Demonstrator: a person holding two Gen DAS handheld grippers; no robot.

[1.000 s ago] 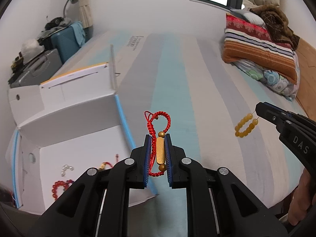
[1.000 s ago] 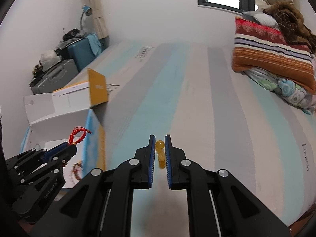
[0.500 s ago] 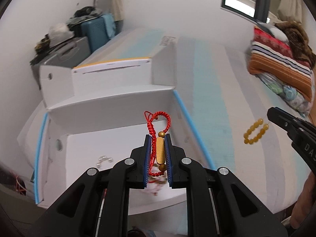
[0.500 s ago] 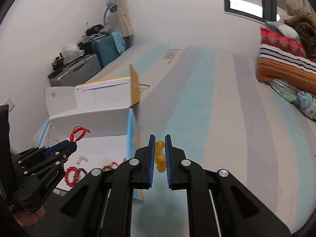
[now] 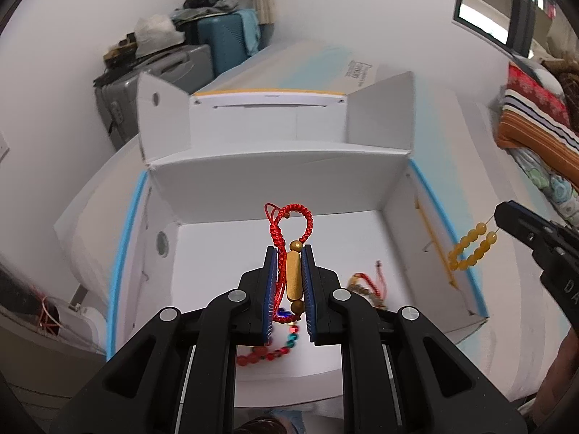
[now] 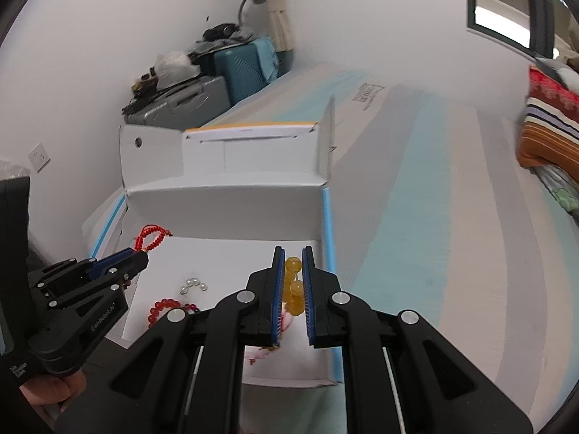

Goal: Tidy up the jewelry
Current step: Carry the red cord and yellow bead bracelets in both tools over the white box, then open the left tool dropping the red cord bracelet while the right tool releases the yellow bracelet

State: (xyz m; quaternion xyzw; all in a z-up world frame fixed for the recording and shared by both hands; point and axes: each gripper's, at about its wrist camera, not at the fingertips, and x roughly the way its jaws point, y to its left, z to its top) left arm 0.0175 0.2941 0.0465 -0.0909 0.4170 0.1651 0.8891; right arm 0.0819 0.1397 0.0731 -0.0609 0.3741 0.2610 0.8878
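Your left gripper (image 5: pixel 289 282) clamps the red cord bracelet (image 5: pixel 291 249) above the white box (image 5: pixel 275 177), while your right gripper (image 6: pixel 293 285) pinches amber beads (image 6: pixel 293 289) beside its blue-edged right wall (image 6: pixel 327 224).

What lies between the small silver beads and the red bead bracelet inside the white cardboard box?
Bare white box floor separates the silver beads from the red bead bracelet, in the right wrist view.
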